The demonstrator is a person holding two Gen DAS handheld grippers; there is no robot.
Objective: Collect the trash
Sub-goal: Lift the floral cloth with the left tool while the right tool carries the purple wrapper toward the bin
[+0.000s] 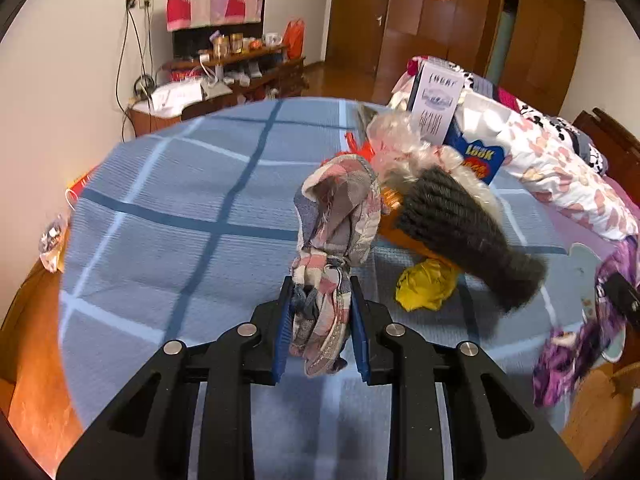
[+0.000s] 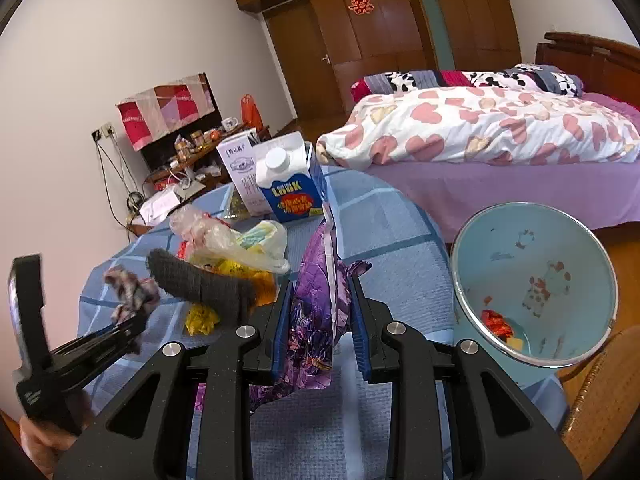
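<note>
Risk here: left hand-held gripper (image 1: 319, 304) clamped on floppy plaid cloth scrap (image 1: 336, 236), right hand-held gripper (image 2: 320, 312) pinching crinkly purple foil wrapper (image 2: 316, 300); either could slip short of the pale blue bin (image 2: 536, 280) on the right.

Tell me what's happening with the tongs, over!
Left tongs shut on plaid fabric scrap. Right tongs shut on purple foil wrapper. Pale blue trash bin beside right tongs, nothing blocking it.
</note>
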